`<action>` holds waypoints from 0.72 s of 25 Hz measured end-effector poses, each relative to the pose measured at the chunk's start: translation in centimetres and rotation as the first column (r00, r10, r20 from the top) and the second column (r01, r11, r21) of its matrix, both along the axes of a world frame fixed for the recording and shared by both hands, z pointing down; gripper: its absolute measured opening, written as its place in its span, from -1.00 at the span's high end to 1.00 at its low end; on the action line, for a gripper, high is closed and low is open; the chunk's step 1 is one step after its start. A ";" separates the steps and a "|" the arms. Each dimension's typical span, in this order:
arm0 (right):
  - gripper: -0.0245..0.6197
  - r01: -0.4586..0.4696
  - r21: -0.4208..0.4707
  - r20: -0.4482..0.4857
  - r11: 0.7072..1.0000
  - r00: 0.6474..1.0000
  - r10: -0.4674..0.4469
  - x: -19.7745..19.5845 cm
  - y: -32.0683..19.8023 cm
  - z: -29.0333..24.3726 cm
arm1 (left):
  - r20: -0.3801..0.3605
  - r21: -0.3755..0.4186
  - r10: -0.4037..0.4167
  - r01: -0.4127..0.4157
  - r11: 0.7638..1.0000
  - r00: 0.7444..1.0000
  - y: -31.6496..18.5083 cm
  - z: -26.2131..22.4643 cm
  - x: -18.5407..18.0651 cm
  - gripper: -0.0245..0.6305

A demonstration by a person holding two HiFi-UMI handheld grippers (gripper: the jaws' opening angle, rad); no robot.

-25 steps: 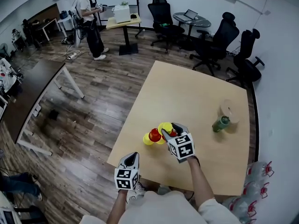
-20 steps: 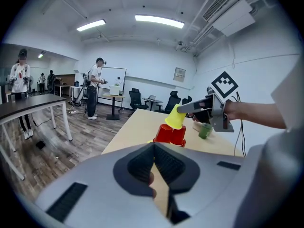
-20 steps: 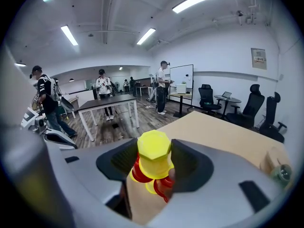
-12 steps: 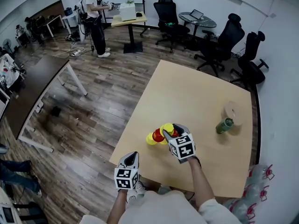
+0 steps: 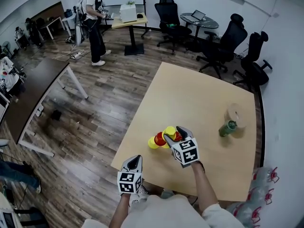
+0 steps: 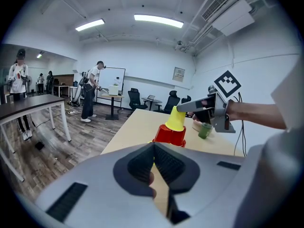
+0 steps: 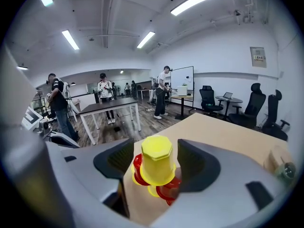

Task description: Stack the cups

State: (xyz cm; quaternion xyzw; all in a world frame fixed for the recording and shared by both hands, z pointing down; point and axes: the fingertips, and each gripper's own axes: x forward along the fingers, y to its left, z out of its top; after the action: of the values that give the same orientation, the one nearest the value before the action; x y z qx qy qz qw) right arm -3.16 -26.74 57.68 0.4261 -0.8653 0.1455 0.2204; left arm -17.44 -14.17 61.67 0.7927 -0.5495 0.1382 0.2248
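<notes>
Several red and yellow cups (image 5: 161,137) cluster near the table's front left corner. In the right gripper view an upside-down yellow cup (image 7: 156,165) sits on top of a red cup (image 7: 168,190). My right gripper (image 7: 154,161) straddles the yellow cup, its jaws opening with a narrow gap at each pad. The left gripper view shows the same yellow cup (image 6: 175,119) capping a red one (image 6: 171,136), with the right gripper (image 6: 202,103) beside it. My left gripper (image 5: 135,160) hangs off the table's near edge, shut and empty.
A green bottle (image 5: 227,127) and a pale round roll (image 5: 234,113) stand at the table's right side. Office chairs (image 5: 223,37) sit beyond the far edge, a dark table (image 5: 28,99) is on the left, and a person (image 5: 92,23) stands far back.
The cups and both grippers stay where they were. The person in the background has stepped a little to the left.
</notes>
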 end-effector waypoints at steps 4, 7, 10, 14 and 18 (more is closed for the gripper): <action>0.09 -0.026 0.031 0.027 0.999 0.999 0.025 0.8 0.5 -0.9 | 0.002 0.002 -0.001 0.001 1.000 1.000 -0.1 -0.1 0.0 0.89; 0.13 -0.061 0.062 0.063 0.996 0.996 0.058 1.9 1.7 -1.6 | 0.006 0.000 0.001 -0.001 1.000 1.000 0.1 -0.1 -0.1 0.89; 0.18 -0.099 0.084 0.103 0.992 0.991 0.090 3.4 3.2 -1.9 | 0.014 0.002 0.013 -0.013 1.000 1.000 0.0 -0.2 0.4 0.89; 0.25 -0.146 0.090 0.096 0.985 0.986 0.137 5.8 5.4 -0.9 | 0.019 0.005 0.026 -0.026 1.000 0.999 -0.2 -0.4 0.8 0.89; 0.30 -0.192 0.090 0.087 0.977 0.979 0.185 8.0 7.2 0.2 | 0.027 0.005 0.034 -0.034 0.999 0.999 -0.3 -0.4 0.8 0.89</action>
State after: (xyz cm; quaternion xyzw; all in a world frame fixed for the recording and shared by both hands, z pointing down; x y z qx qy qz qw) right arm 4.86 -19.58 57.84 0.5105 -0.8350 0.1396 0.1506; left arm -16.62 -14.43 61.28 0.8007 -0.5393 0.1511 0.2127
